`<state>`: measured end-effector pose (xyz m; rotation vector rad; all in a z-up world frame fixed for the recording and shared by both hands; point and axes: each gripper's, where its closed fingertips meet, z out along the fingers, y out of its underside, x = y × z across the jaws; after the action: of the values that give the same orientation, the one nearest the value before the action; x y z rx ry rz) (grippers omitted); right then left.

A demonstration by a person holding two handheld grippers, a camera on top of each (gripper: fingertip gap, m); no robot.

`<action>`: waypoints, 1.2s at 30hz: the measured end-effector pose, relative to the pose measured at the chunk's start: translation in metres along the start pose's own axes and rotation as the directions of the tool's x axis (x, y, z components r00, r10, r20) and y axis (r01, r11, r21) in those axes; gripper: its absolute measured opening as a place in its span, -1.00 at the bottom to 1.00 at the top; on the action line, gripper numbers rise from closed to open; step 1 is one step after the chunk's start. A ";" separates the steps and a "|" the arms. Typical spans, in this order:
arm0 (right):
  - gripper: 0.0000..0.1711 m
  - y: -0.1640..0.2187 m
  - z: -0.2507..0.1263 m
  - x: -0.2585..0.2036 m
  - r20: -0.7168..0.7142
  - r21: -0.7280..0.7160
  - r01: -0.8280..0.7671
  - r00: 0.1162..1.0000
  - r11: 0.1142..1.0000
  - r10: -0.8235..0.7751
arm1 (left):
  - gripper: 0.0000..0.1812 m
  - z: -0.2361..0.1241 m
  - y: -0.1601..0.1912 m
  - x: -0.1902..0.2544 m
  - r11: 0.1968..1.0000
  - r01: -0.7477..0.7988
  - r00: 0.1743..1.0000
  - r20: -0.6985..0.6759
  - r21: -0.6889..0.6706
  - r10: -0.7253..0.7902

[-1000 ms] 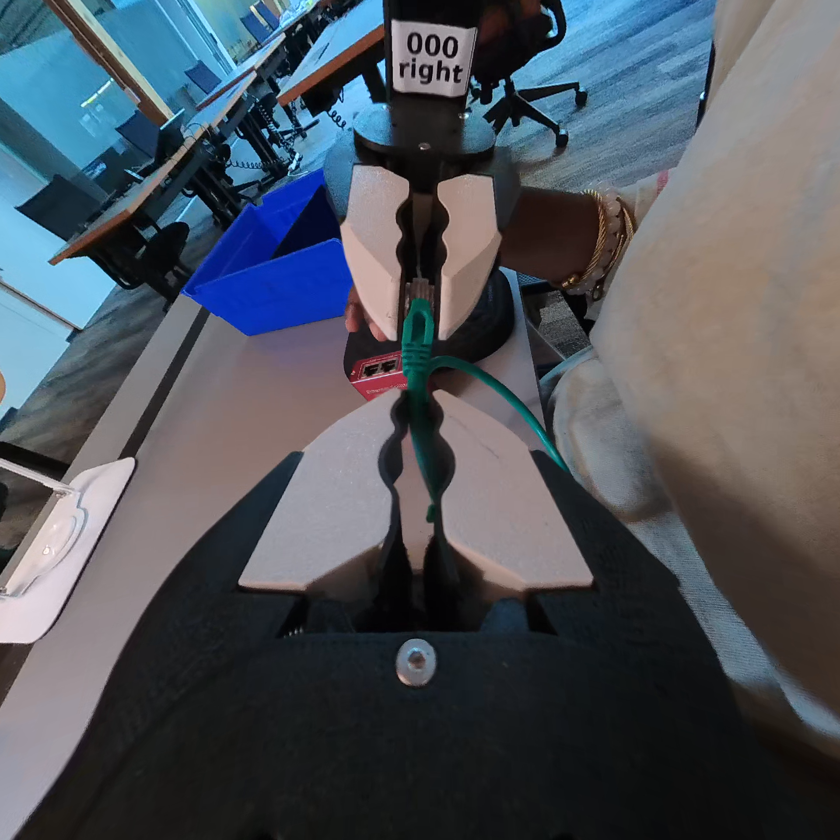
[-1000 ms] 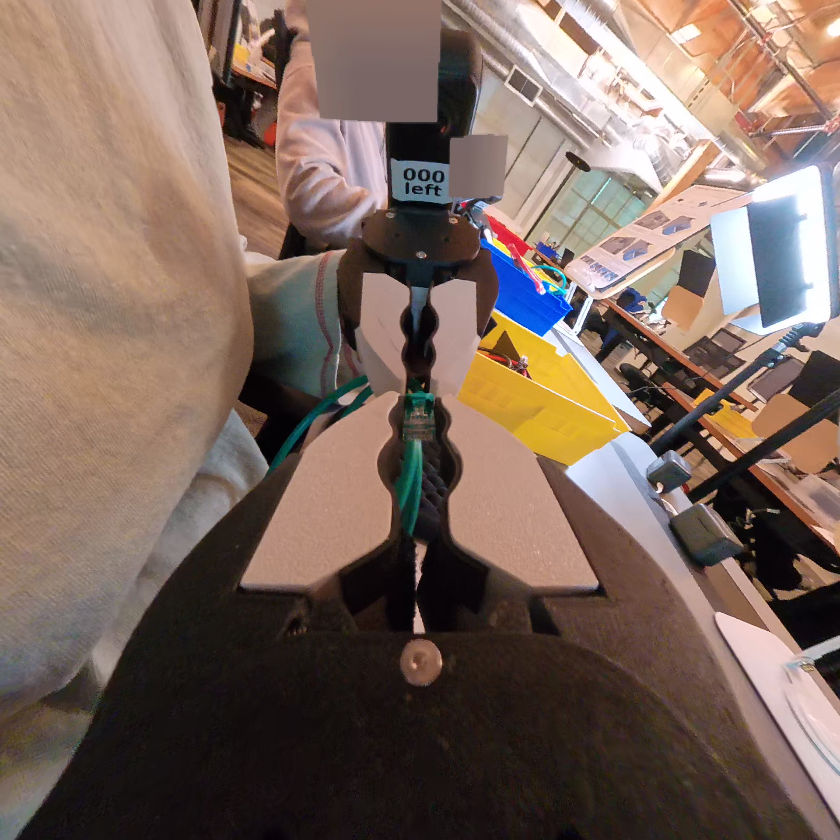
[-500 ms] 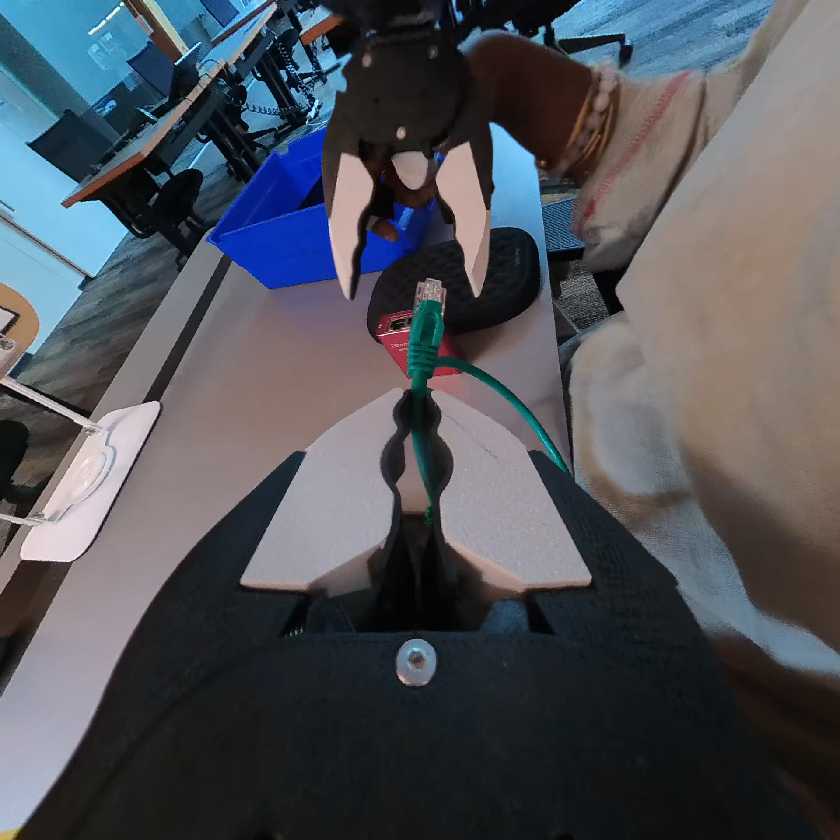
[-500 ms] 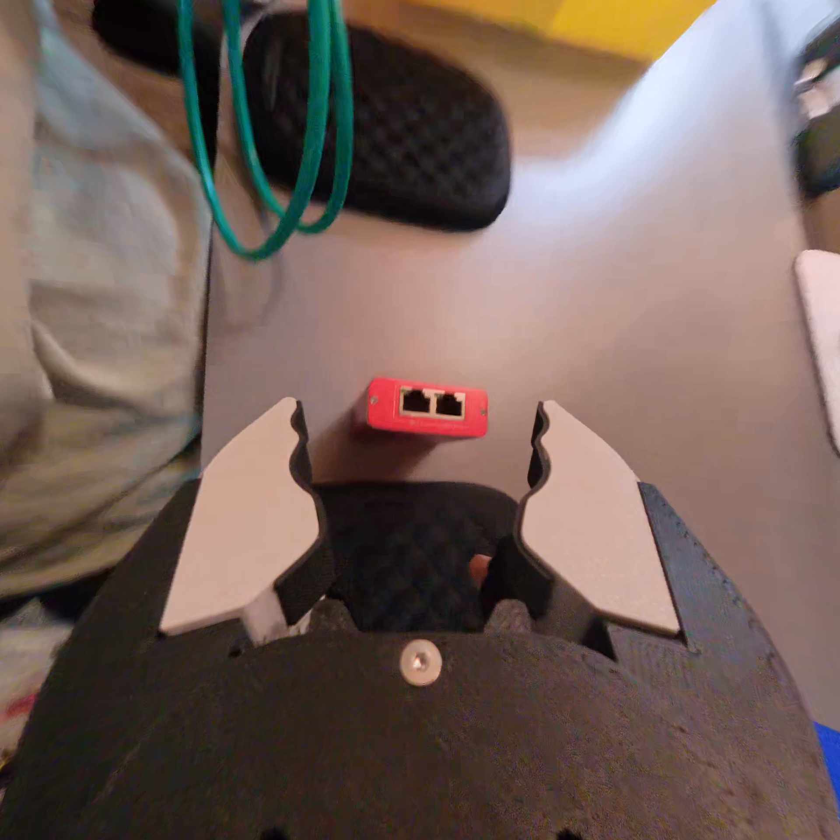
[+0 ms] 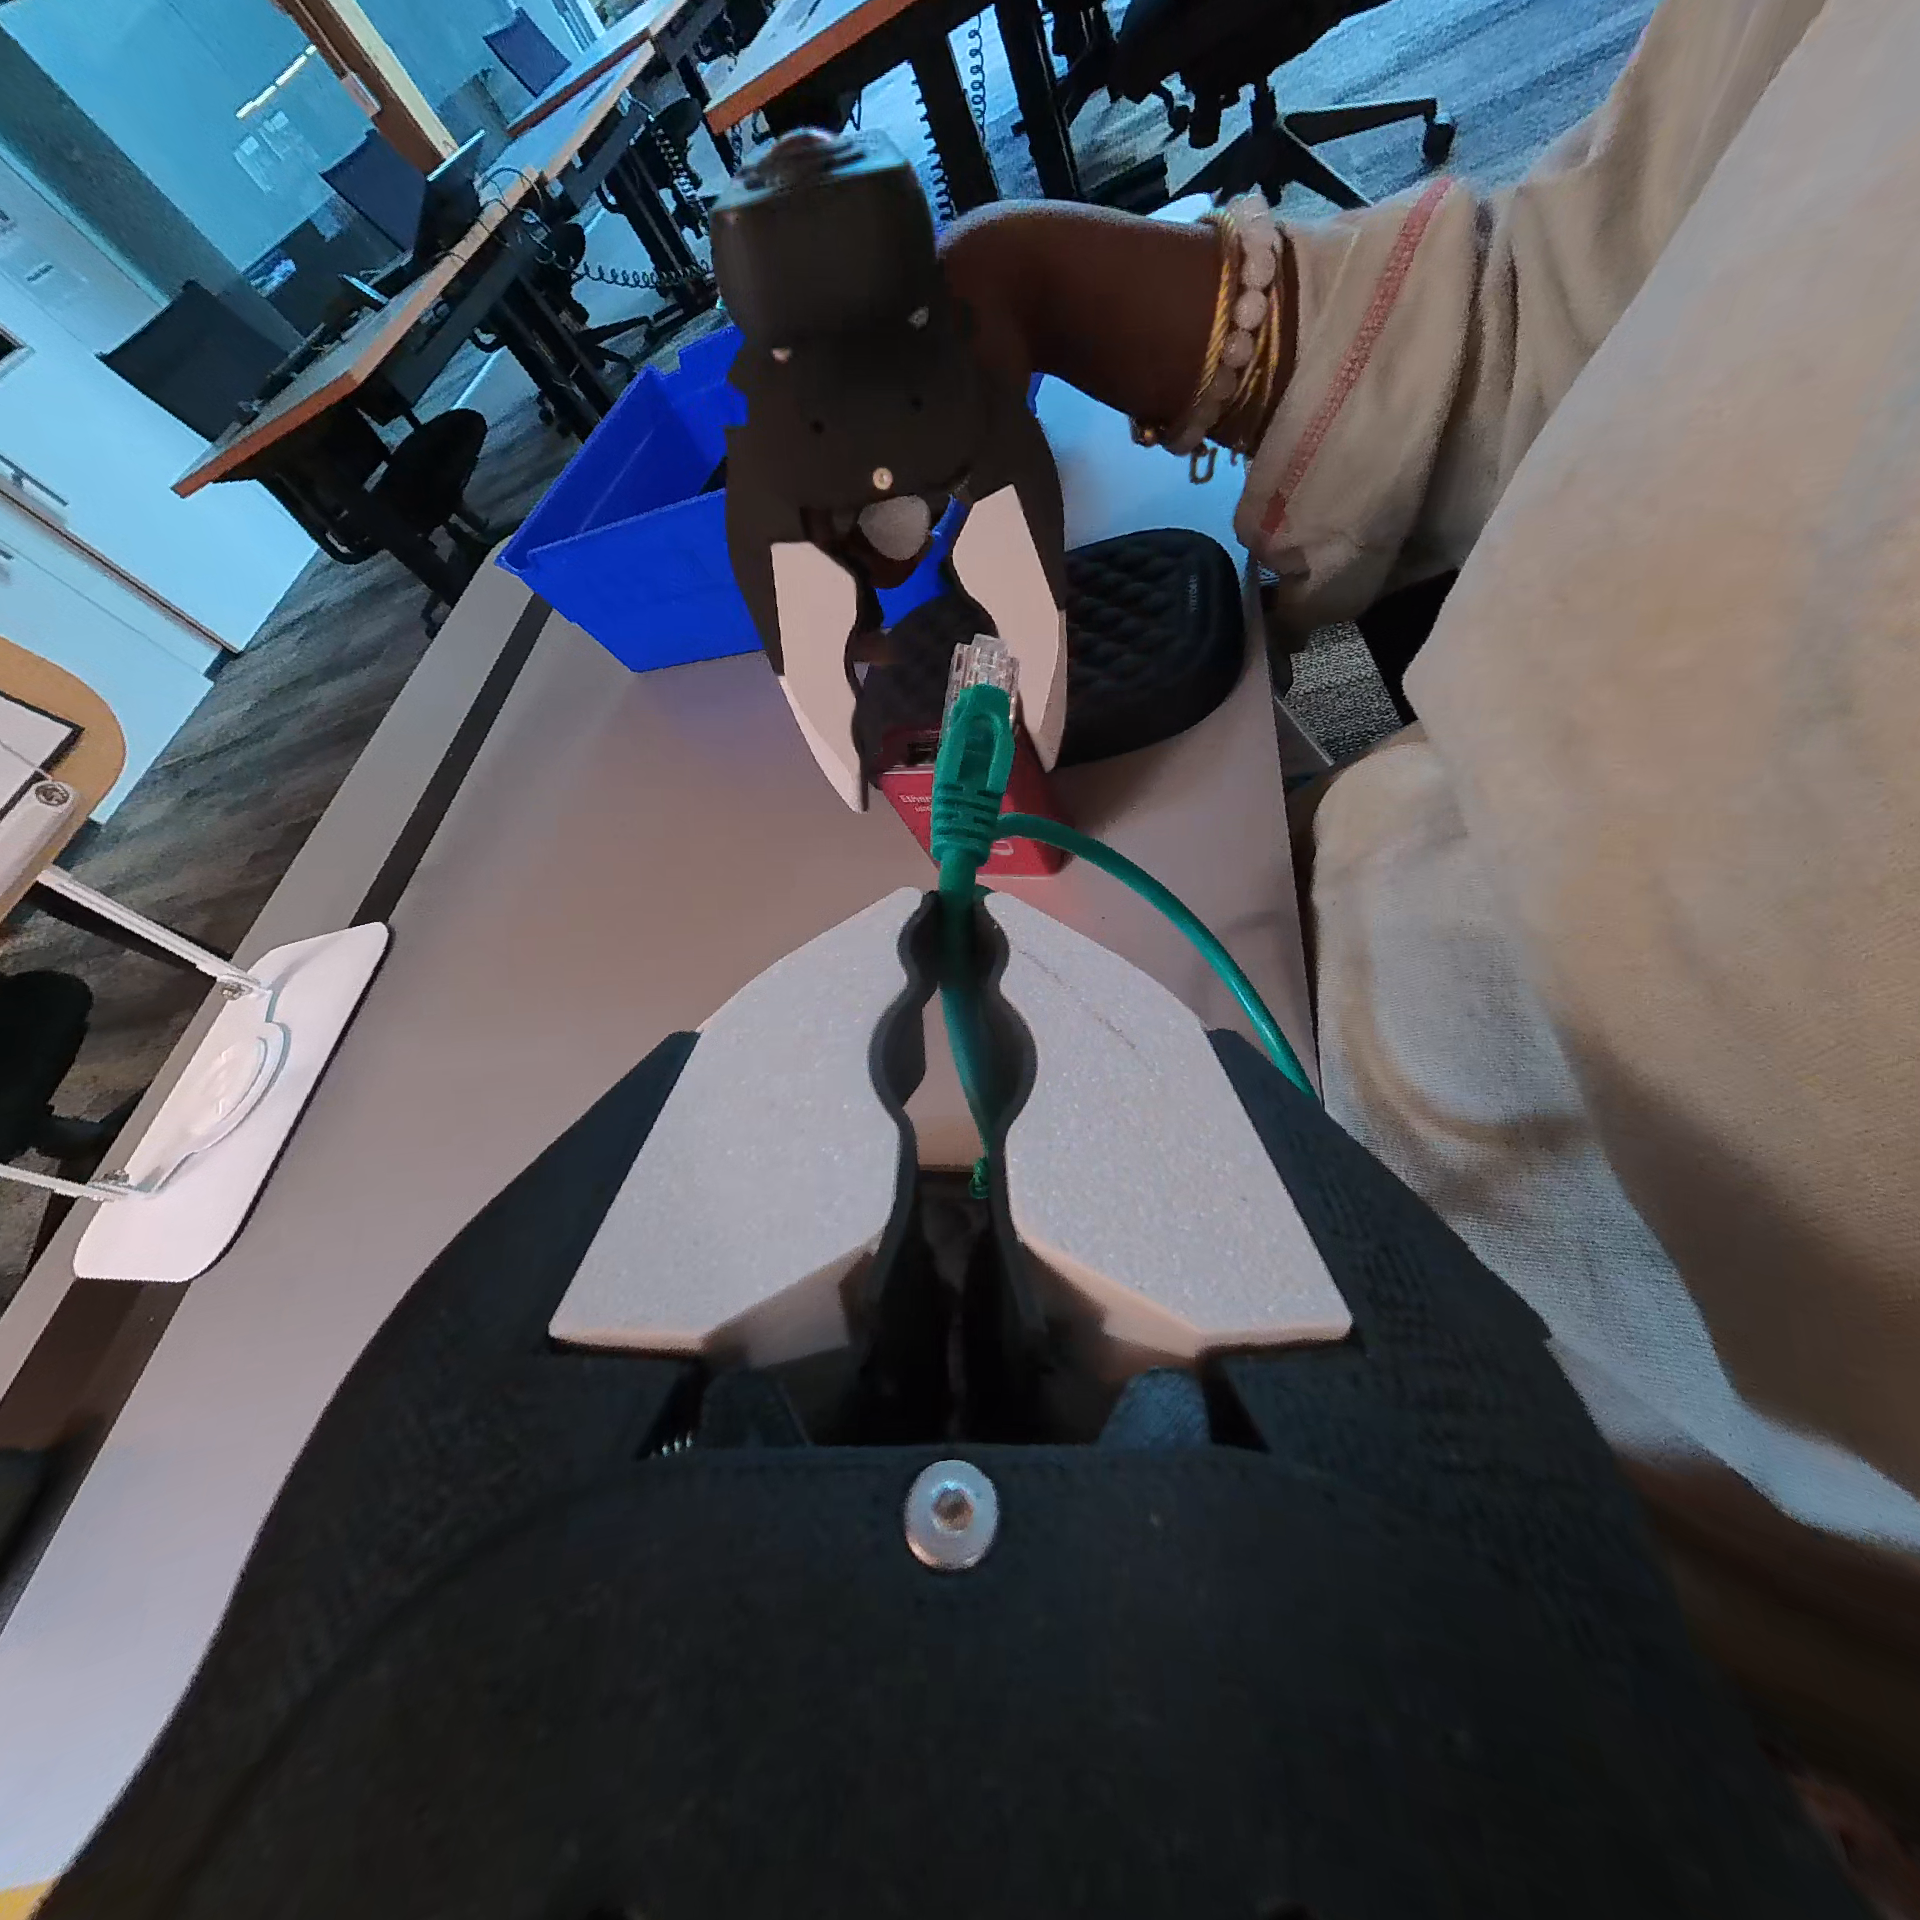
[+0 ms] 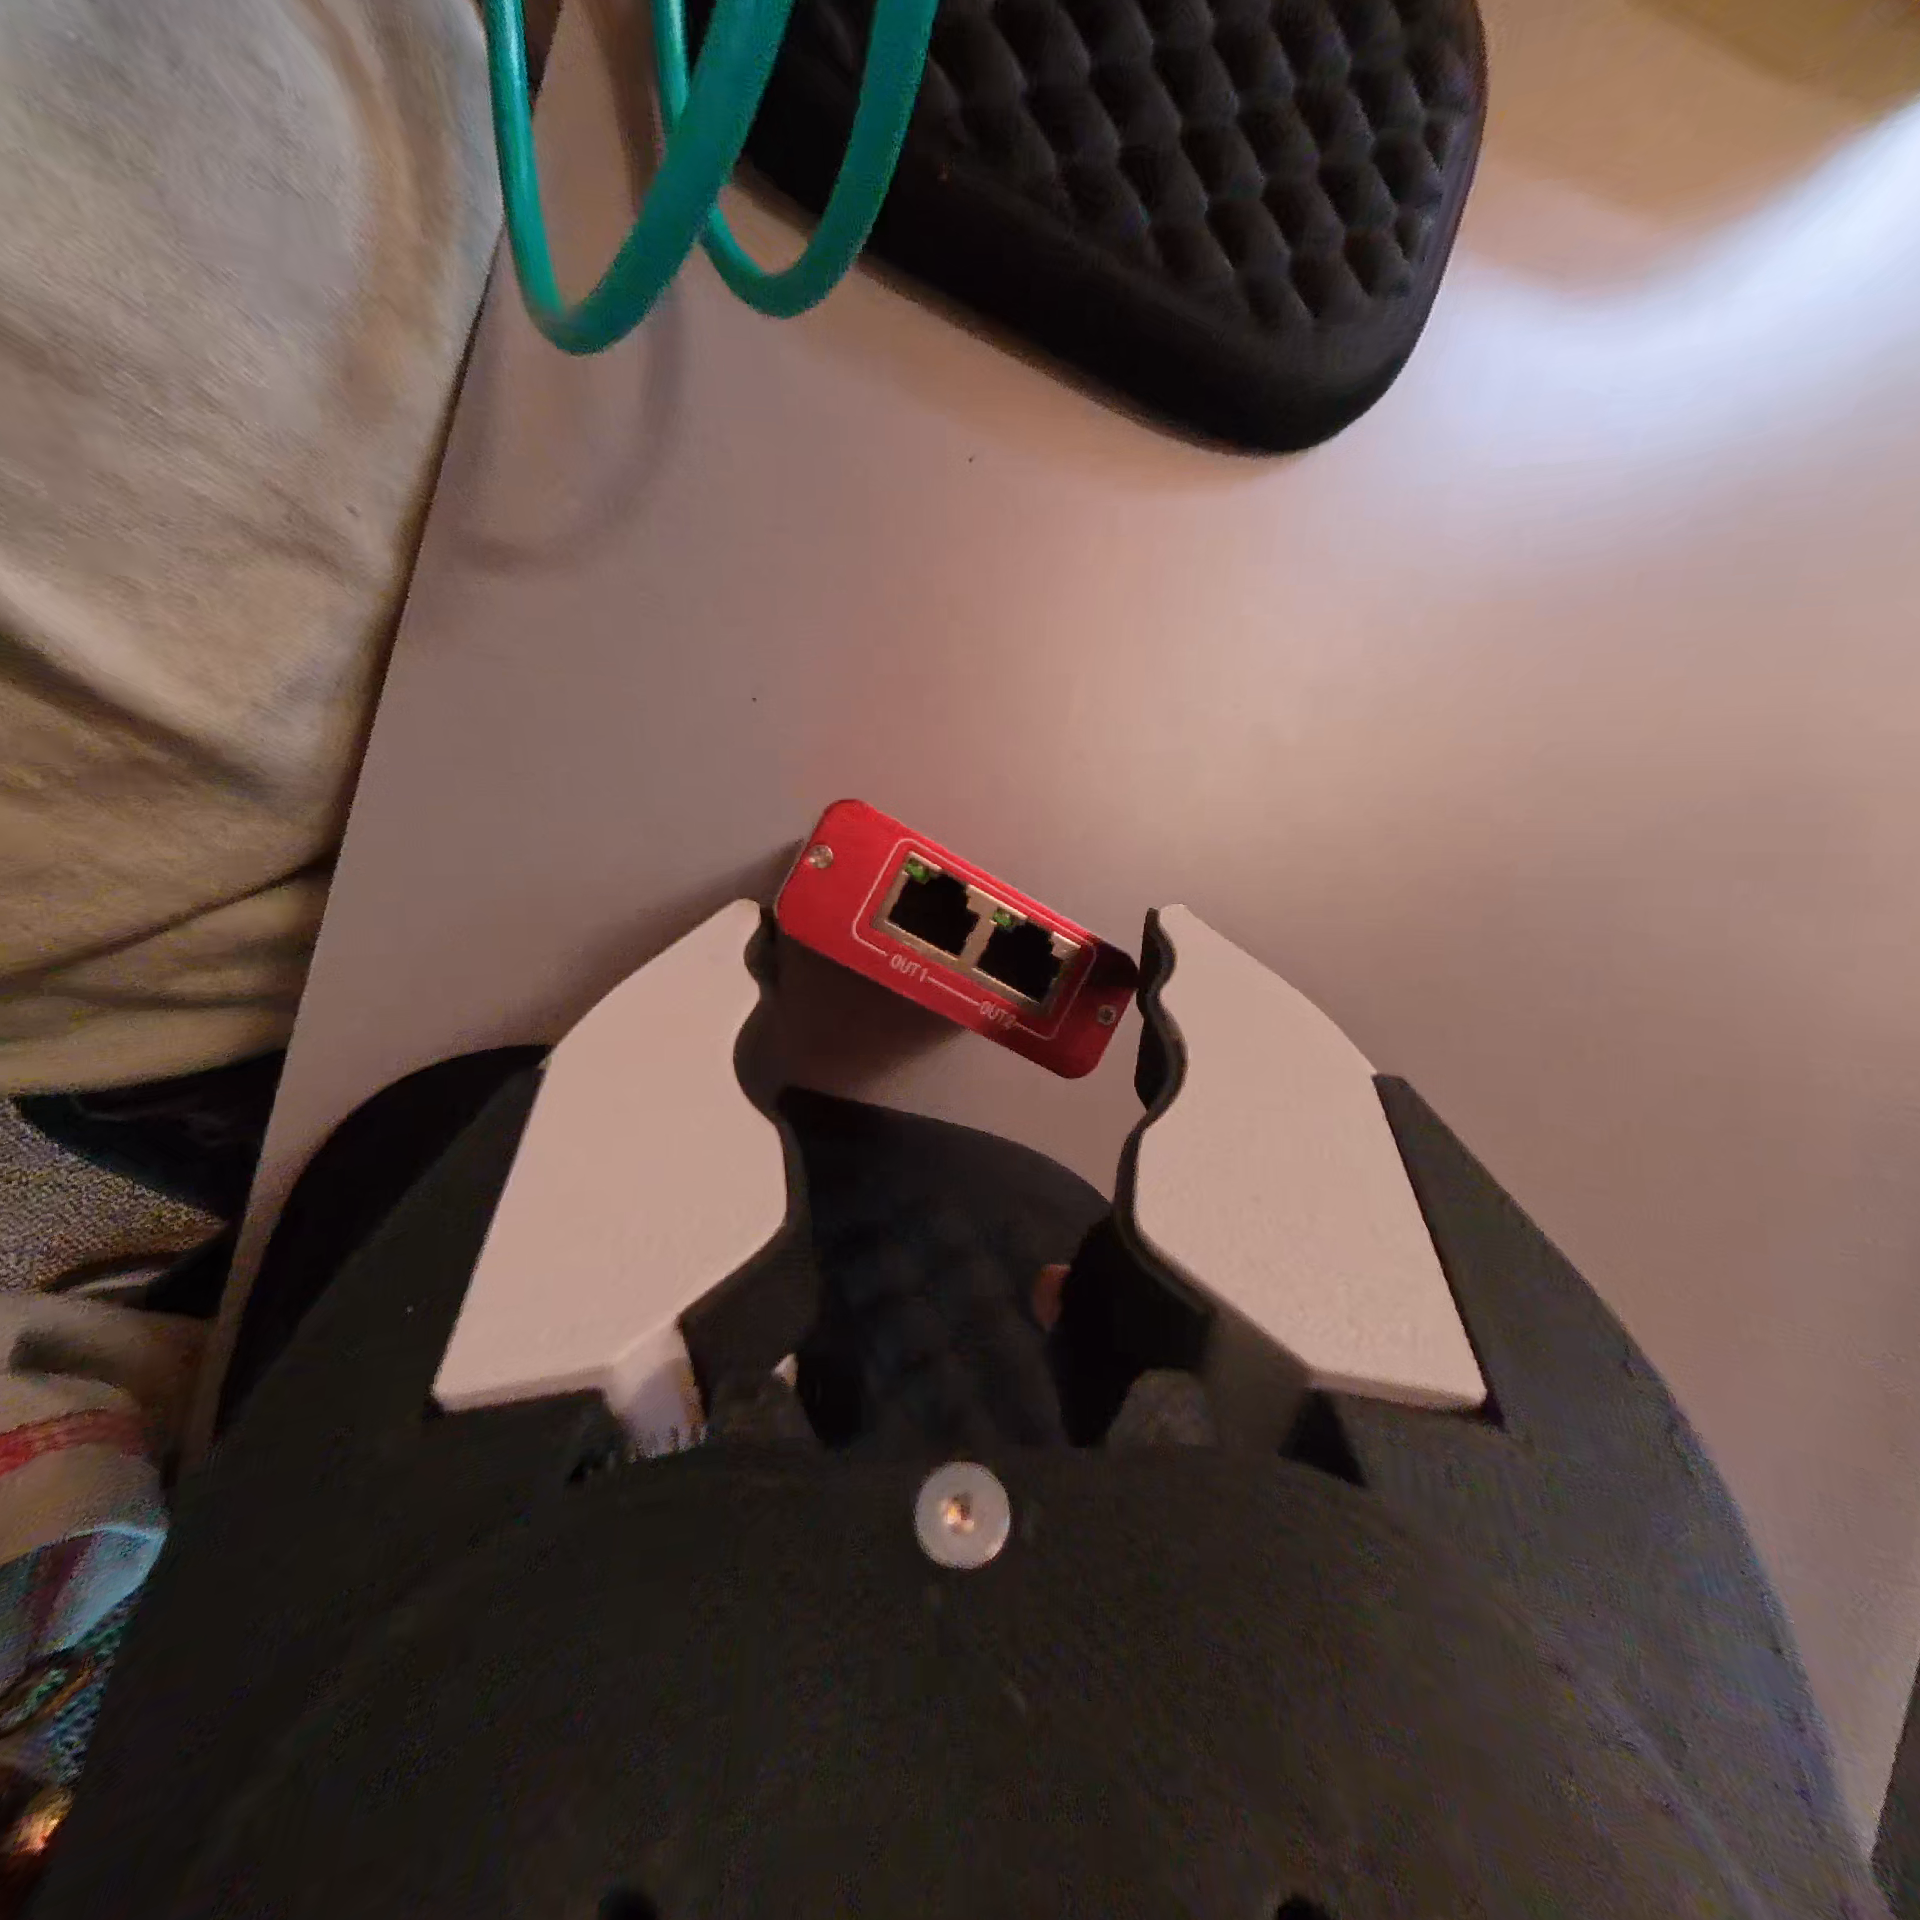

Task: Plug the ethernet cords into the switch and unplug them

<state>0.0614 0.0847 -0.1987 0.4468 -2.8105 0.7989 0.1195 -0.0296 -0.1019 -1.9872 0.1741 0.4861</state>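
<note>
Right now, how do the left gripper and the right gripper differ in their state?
The left gripper is shut on the green cable; the right gripper is open and holds nothing. The left one carries its plug in the air; the right one straddles the red switch on the table. Both have white fingers.

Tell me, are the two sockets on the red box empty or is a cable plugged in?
Both empty. The red box shows two dark open sockets, and the green cable's plug is in the air.
</note>
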 end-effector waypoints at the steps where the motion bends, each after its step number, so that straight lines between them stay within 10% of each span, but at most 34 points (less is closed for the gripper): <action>1: -0.21 0.001 0.000 0.000 -0.008 -0.016 -0.025 1.000 1.000 0.025 | -0.94 0.000 0.000 0.000 1.000 -0.002 1.000 0.000 0.000 0.002; 10: -0.22 0.008 -0.004 -0.005 -0.169 -0.226 -0.371 0.925 0.901 0.339 | -0.93 0.002 0.001 0.000 1.000 -0.002 1.000 0.001 -0.009 0.002; 17: 0.03 0.019 -0.007 0.004 -0.097 -0.174 -0.121 0.990 0.977 0.106 | -0.93 0.001 0.002 0.000 1.000 -0.008 1.000 0.000 -0.013 0.008; 25: -0.58 0.011 -0.002 -0.002 0.056 -0.017 -0.219 0.974 0.976 0.220 | -0.93 0.002 0.005 0.000 1.000 -0.011 1.000 -0.001 -0.026 0.011; 36: -0.67 0.025 -0.015 0.027 -0.474 0.025 -0.523 0.744 0.852 0.471 | -0.93 0.004 0.007 0.001 0.999 -0.019 1.000 0.001 -0.040 0.019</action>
<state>0.0296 0.1071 -0.1910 -0.4938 -2.4935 0.7067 0.1167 -0.0292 -0.1099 -2.0260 0.1831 0.5067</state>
